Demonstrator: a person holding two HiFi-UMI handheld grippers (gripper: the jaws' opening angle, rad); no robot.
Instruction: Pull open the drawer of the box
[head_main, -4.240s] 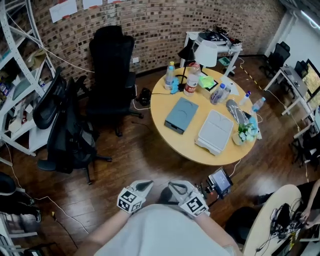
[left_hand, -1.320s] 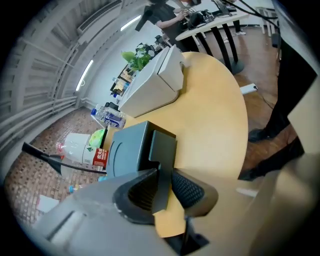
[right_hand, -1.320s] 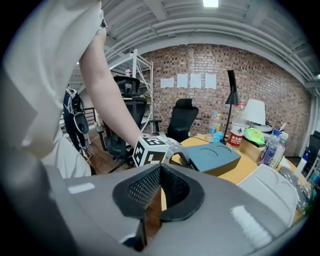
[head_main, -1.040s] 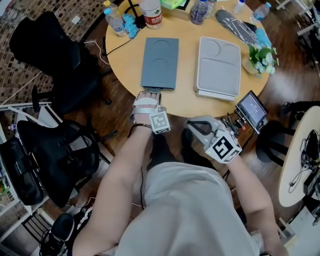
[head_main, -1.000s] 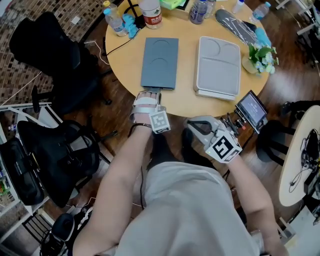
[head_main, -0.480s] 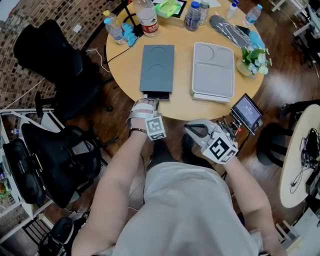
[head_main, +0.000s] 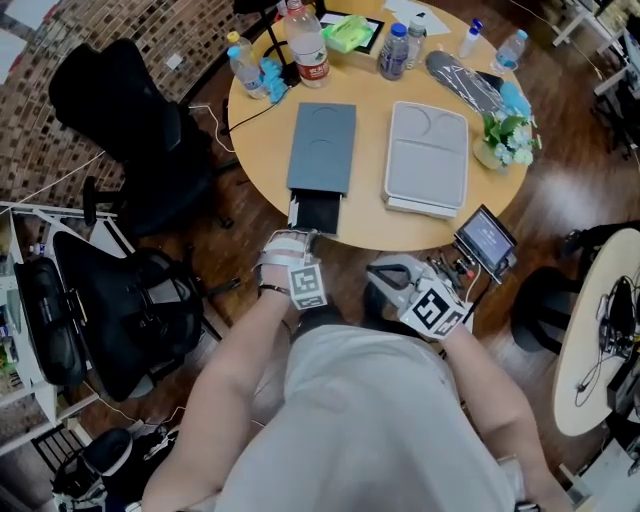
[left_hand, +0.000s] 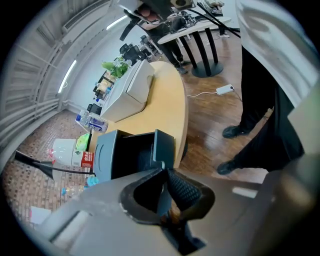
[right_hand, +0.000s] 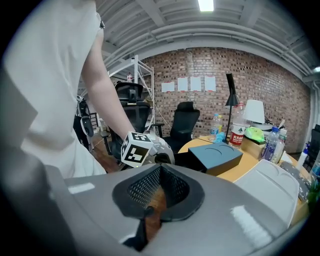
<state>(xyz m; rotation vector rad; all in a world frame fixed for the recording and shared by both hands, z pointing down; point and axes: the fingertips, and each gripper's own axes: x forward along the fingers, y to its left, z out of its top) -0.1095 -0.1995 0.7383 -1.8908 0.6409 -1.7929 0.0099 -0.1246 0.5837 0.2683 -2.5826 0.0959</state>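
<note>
A flat slate-blue box (head_main: 322, 147) lies on the round wooden table (head_main: 372, 232). Its dark drawer (head_main: 318, 213) sticks out part of the way over the table's near edge. My left gripper (head_main: 300, 237) is at the drawer's front, its jaws closing on the thin front panel between the pads. In the left gripper view the open drawer (left_hand: 135, 155) shows just beyond the left gripper (left_hand: 165, 185). My right gripper (head_main: 388, 273) hangs off the table near my body. In its own view the right gripper (right_hand: 154, 192) is shut and empty.
A light grey box (head_main: 427, 158) lies beside the blue one. Bottles (head_main: 306, 45), a potted plant (head_main: 505, 140) and a green packet crowd the far side. A small screen (head_main: 484, 238) is mounted at the table's near right edge. Black office chairs (head_main: 130, 120) stand to the left.
The drawer has slid out of the box toward me, and my left gripper has drawn back with it. The right gripper has stayed beside my body.
</note>
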